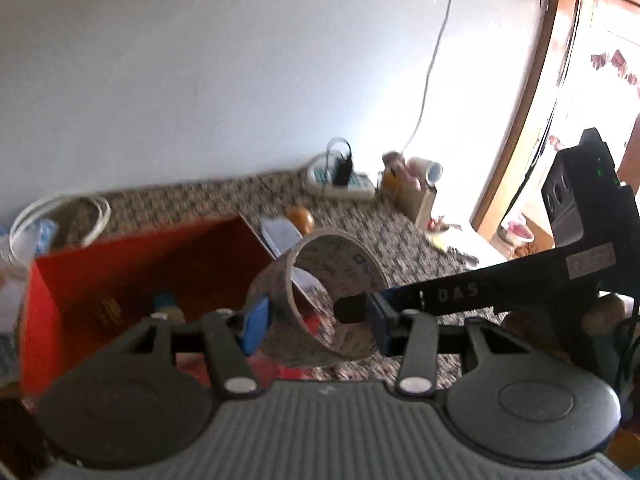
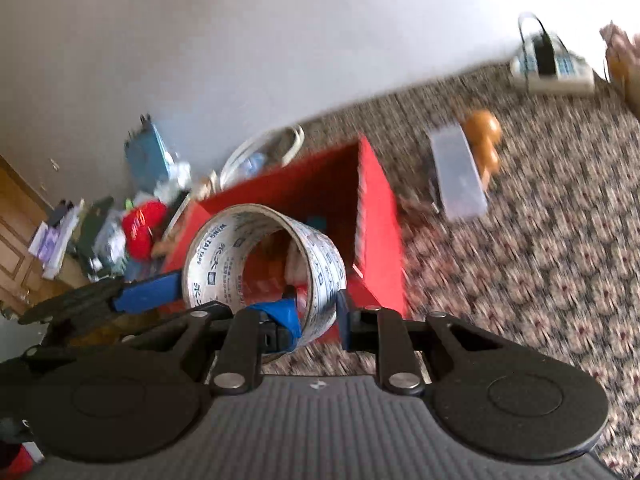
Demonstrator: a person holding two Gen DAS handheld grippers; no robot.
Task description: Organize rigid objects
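A tape roll [image 1: 320,296] was held in the air by both grippers, just in front of a red box [image 1: 132,268] standing on the patterned cloth [image 2: 520,240]. The left gripper [image 1: 316,320] was closed across the roll's width, one blue pad on each side. The right gripper [image 2: 316,316] was pinched on the roll's wall, one finger inside the ring and one outside; its jaws stood nearly together.

The box was open at the top, and a few small items could already be made out inside it, though blur kept them from being named. So part of the sorting seemed to have been done, and the roll appeared to be on its way in.

Much looked to be left: a clear case [image 2: 458,172] and a brown object [image 2: 482,140] lay loose on the cloth, well apart from the box, and a pile of clutter [image 2: 120,232] was seen beside it. The roll had not yet been released.
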